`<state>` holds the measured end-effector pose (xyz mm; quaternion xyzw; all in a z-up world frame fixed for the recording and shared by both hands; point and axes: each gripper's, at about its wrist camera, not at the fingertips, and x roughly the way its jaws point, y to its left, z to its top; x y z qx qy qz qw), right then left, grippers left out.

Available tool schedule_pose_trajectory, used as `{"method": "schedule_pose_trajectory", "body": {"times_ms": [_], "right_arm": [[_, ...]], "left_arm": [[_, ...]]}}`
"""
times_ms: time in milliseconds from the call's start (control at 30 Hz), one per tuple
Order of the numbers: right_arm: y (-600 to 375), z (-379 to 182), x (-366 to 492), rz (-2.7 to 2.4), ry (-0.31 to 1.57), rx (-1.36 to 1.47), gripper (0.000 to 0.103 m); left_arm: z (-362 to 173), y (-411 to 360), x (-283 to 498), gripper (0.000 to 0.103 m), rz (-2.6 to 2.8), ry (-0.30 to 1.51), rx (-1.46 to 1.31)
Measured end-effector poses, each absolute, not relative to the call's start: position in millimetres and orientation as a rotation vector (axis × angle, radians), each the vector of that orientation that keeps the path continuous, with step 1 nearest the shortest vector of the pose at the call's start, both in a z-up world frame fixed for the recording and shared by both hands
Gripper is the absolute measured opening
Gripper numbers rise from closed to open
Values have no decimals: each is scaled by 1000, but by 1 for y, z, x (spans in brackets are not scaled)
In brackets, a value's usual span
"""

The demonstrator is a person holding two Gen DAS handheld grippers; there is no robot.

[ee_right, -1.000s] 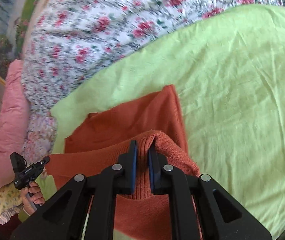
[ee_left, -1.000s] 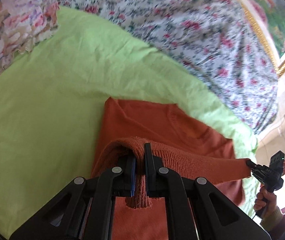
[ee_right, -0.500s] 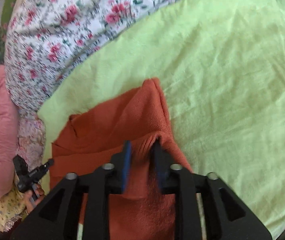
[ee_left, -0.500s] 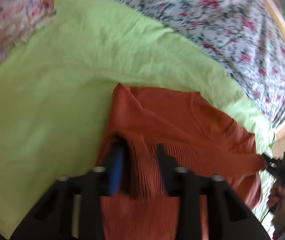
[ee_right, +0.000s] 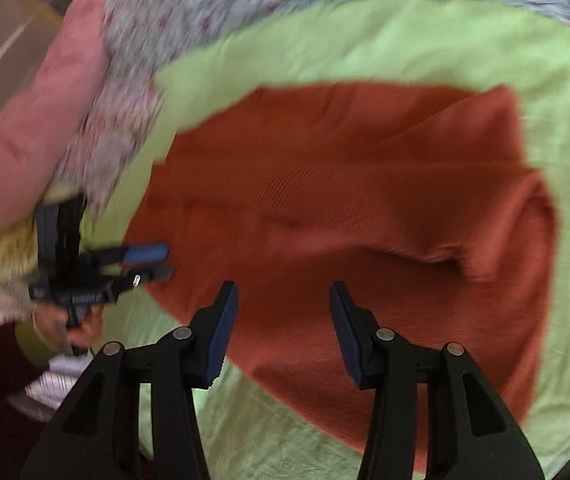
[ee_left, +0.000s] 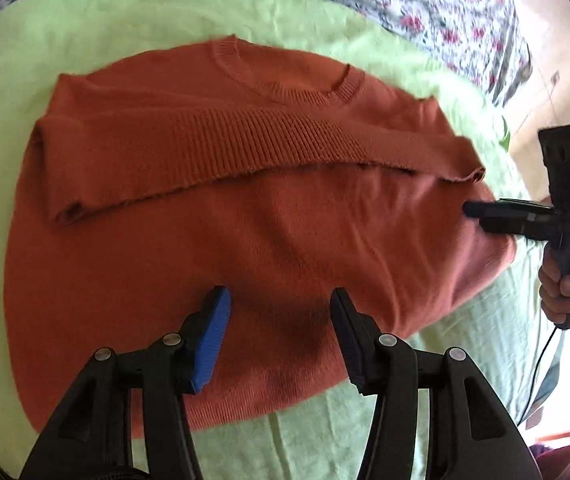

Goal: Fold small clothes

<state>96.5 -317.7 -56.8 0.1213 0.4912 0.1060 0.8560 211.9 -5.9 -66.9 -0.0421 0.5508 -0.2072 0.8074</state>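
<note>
Since a second ago both claws have let go of the ribbed hem they pinched and drawn back, leaving the orange sweater (ee_left: pixel 245 216) lying folded on the bed. The floral quilt (ee_left: pixel 445 8) runs along the far side of the bed from about eleven to two o'clock in the left wrist view, and the lime-green sheet (ee_left: pixel 85 20) spreads beneath everything. On that sheet the sweater fills the centre of both views, its lower part folded up over the chest so that the ribbed hem band (ee_left: pixel 245 152) lies straight across from nine to three o'clock, just below the neckline (ee_left: pixel 297 88) at twelve. A pink pillow (ee_right: pixel 37 128) sits at ten o'clock in the blurred right wrist view. The left claw (ee_left: pixel 279 300) hangs at six o'clock over the sweater's smooth lower half, its fingers apart with nothing gripped between them. The right claw (ee_right: pixel 283 294) also sits at six o'clock in its own view, its jaws opening over the cloth and pinching none of it; from the left it shows at three o'clock, by the sweater's right edge, held in a hand (ee_left: pixel 569 292)
</note>
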Motion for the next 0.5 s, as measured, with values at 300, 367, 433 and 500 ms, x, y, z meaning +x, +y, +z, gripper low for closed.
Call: {"method": "schedule_pose_trajectory", "body": {"times_ms": [300,367,433,500], "right_arm": [[-351,-63,153,89,1063,58,42],[-374,-50,162,-36,991,77,42],[-405,-38,171,-143,921,165,42],[-423,-27,174,-224,869,227,42]], "left_arm": [[-62,10,311,25,-329,1110,-6],[-56,19,340,26,-244,1076,-8],[-50,28,363,25,-169,1050,-30],[-43,38,383,28,-110,1029,-62]]}}
